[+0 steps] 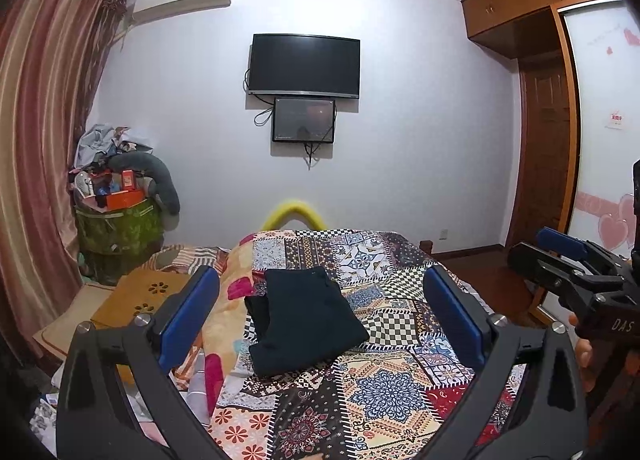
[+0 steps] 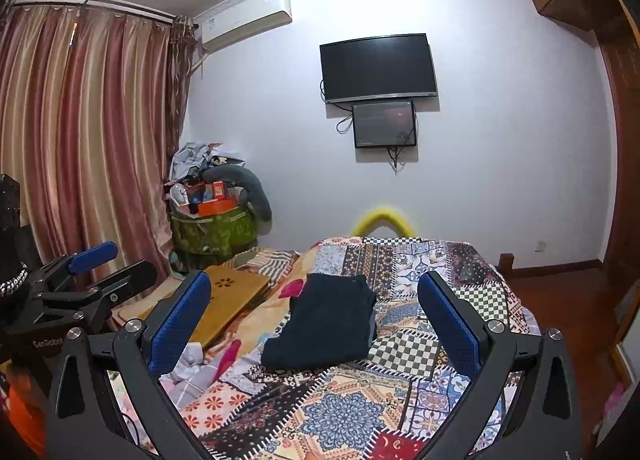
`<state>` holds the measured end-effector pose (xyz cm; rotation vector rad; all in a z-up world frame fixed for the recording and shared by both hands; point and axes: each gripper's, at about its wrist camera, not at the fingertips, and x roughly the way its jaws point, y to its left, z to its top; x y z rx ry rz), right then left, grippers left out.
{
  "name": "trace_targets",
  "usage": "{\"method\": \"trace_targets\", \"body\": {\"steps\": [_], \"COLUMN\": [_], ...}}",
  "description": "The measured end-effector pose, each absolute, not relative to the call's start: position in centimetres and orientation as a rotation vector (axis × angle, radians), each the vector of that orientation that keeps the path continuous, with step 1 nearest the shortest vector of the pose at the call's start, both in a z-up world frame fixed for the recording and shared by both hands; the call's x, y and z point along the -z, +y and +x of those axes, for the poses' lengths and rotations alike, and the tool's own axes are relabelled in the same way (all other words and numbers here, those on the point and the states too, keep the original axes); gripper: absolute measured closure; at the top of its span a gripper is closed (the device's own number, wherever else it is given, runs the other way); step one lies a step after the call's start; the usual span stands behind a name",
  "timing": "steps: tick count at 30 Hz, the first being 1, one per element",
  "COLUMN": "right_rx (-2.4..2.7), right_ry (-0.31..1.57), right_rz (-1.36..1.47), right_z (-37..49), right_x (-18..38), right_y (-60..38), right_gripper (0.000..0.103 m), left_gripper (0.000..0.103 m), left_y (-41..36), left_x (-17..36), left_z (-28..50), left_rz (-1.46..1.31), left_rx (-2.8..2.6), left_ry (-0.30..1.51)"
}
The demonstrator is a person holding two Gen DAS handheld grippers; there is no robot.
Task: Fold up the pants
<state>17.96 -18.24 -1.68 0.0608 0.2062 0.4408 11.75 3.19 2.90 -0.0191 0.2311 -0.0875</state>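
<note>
The dark pants [image 1: 303, 320] lie folded into a compact rectangle on the patchwork bedspread [image 1: 384, 392]; they also show in the right wrist view [image 2: 326, 322]. My left gripper [image 1: 320, 316] is open and empty, raised above the bed and pulled back from the pants. My right gripper [image 2: 316, 320] is open and empty too, likewise held back above the bed. Each gripper shows at the side of the other's view: the right one [image 1: 560, 256], the left one [image 2: 104, 264].
A wooden lap desk [image 2: 228, 296] lies left of the pants beside striped and floral bedding. A green bin piled with clutter [image 1: 120, 220] stands by the curtain. A TV [image 1: 304, 64] hangs on the far wall. A wardrobe [image 1: 540, 100] stands at the right.
</note>
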Motion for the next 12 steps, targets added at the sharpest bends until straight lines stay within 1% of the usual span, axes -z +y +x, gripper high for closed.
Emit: {"method": "trace_targets", "body": {"steps": [12], "right_rx": [-0.440], "right_ry": [0.214], "right_rz": [0.052], "right_z": [17.86], "right_x": [1.74], "right_y": [-18.07], "right_gripper": [0.000], "left_gripper": [0.000], "left_y": [3.47], "left_x": [-2.62], "left_z": [11.76], "left_rz": [-0.035], "left_rx": [0.109], "left_ry": [0.250]}}
